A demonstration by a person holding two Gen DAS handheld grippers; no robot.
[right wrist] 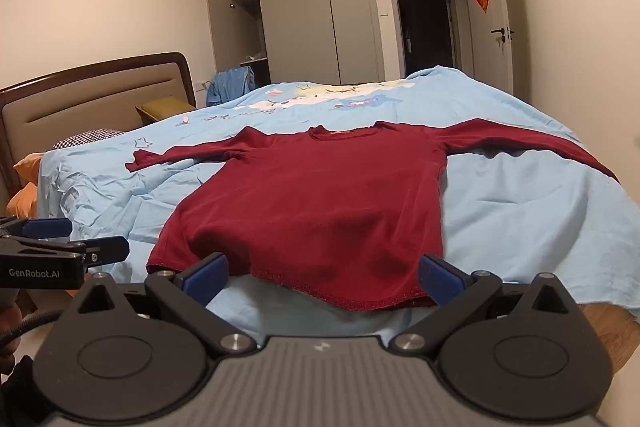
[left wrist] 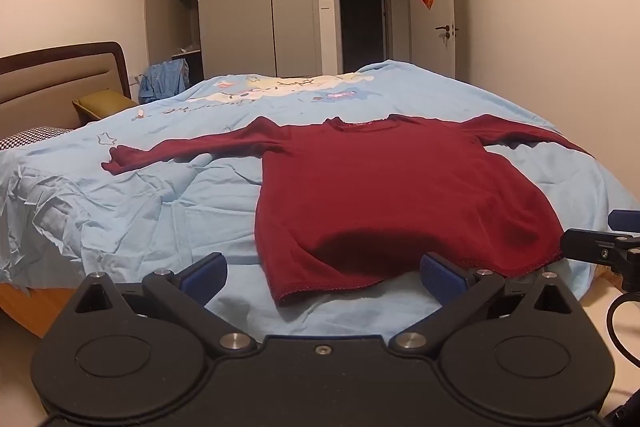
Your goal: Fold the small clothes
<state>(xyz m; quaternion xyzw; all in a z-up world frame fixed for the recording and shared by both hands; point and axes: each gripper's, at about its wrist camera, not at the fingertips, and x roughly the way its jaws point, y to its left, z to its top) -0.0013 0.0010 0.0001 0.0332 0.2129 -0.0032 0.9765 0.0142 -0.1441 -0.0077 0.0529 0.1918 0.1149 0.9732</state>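
Here we go: my left tongs (left wrist: 322,277) are spread wide, blue pads apart and nothing between them, hovering just short of the near edge of the bed. My right tongs (right wrist: 324,279) are the same story, jaws wide and empty, side by side with the left pair.

Just past the pads lies the sweater (left wrist: 400,195), dark red, a soft knit with a stitched hem. Its hem (right wrist: 340,293) faces me and droops a little over the bed's edge. The body lies flat and roughly square, face up or face down I can't say. Both long sleeves run straight out sideways, the left sleeve (left wrist: 180,151) ending in a slightly curled cuff, the right sleeve (right wrist: 532,143) trailing toward the far side of the bed. The round collar (right wrist: 344,131) sits at the far end.

Under it, the light blue bedsheet (left wrist: 140,211) is thin cotton, badly creased on the left, with a cartoon print (left wrist: 280,89) further back.

My read: the garment is laid out and no fold has begun. The next move, I'd say, is to pinch a sleeve or a hem corner with each pair and bring it across the body. The knit looks limp, so it may sag or drag the loose sheet along.

Beyond that, a padded headboard (right wrist: 100,95), pale wardrobe doors (left wrist: 256,15) and an open doorway (right wrist: 424,23).
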